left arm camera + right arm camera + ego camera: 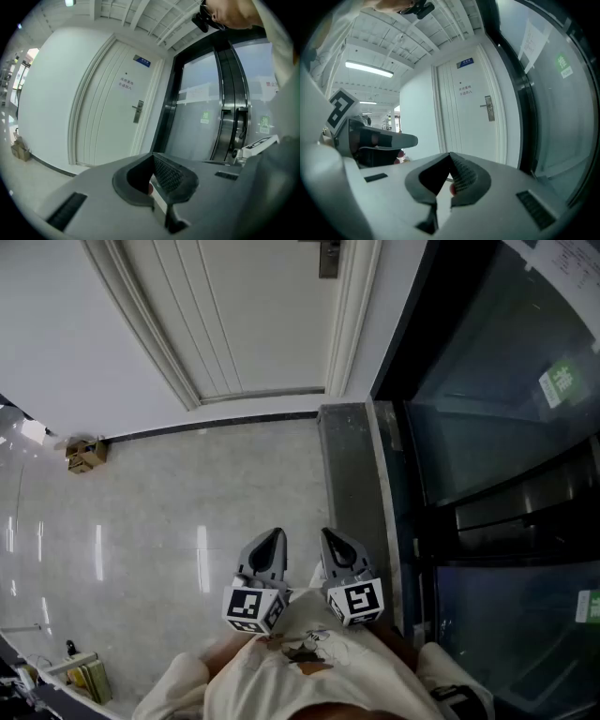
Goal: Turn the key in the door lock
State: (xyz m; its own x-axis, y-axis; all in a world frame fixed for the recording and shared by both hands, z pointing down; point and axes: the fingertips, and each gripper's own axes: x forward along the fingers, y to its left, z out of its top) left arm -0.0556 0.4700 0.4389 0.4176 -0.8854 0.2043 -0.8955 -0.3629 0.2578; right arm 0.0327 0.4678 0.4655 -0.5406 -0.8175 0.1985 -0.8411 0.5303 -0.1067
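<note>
both grippers shut, lock well ahead on the door

left gripper (153, 155) clenched, jaw tips meeting, nothing gripped. right gripper (450, 154) likewise pressed shut and holding nothing. held side by side in the head view, close in front of the person's pale shirt (309, 676), each with a marker cube (253, 607) at the rear, both tilted slightly down and aimed toward the door (244, 315). ahead, across a stretch of glossy floor (187, 512), white panelled door closed in its frame. door lock (137, 111) mounted on the door's right edge next to the frame, well apart from both grippers, touched by neither. small blue sign (142, 61) above the door. off to the left, a cardboard box (85, 454) against the foot of the wall. to the right of the door, a dark glass wall (497, 427) carrying a green sticker (560, 382).
</note>
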